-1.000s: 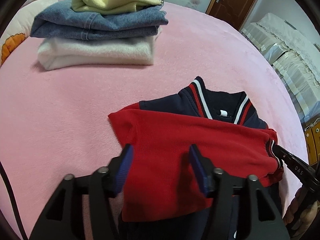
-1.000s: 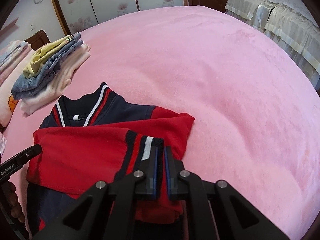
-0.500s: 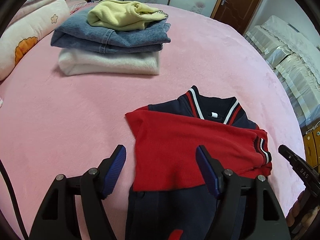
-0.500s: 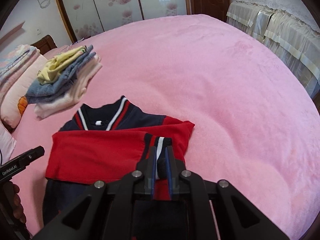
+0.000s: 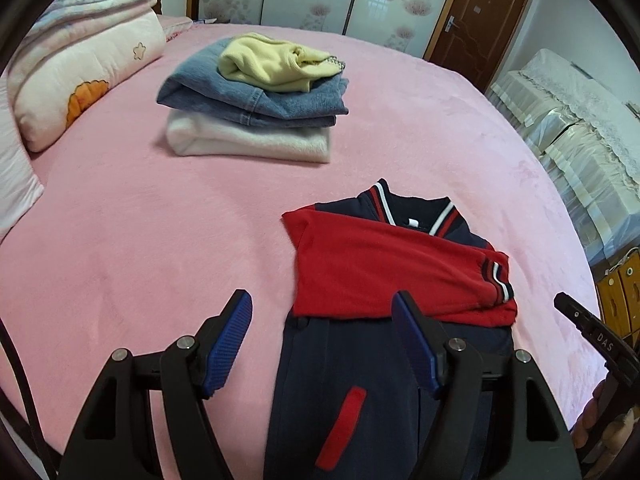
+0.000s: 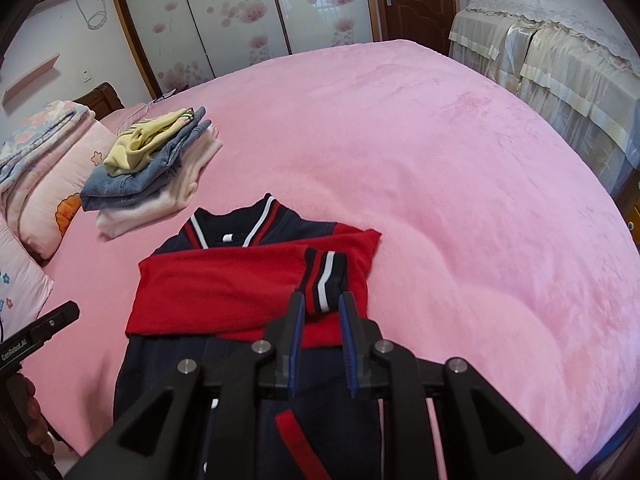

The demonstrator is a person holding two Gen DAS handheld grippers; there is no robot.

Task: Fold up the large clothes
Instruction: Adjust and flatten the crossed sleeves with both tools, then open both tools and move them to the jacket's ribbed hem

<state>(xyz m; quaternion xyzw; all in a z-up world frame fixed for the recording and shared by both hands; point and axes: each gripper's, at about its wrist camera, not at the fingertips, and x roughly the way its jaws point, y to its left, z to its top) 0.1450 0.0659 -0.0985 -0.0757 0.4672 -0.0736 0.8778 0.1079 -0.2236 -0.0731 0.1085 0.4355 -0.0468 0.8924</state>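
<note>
Right wrist view: right gripper (image 6: 322,308) jaws opening off the striped cuff (image 6: 324,280), sleeves crossed on the jacket (image 5: 384,360).
Left gripper (image 5: 322,336) hangs open and empty; I'd clear the cuff before grabbing the hem.

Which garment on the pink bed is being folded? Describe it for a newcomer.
On the pink bedspread, nearer the camera than the stack of folded clothes, lies a navy jacket with red sleeves. Unlike the stack's pale and denim pieces, it has striped navy, red and white trim.

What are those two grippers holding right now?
Nothing. The left gripper is open above the jacket; the right gripper is opening, its striped cuff released.
</note>
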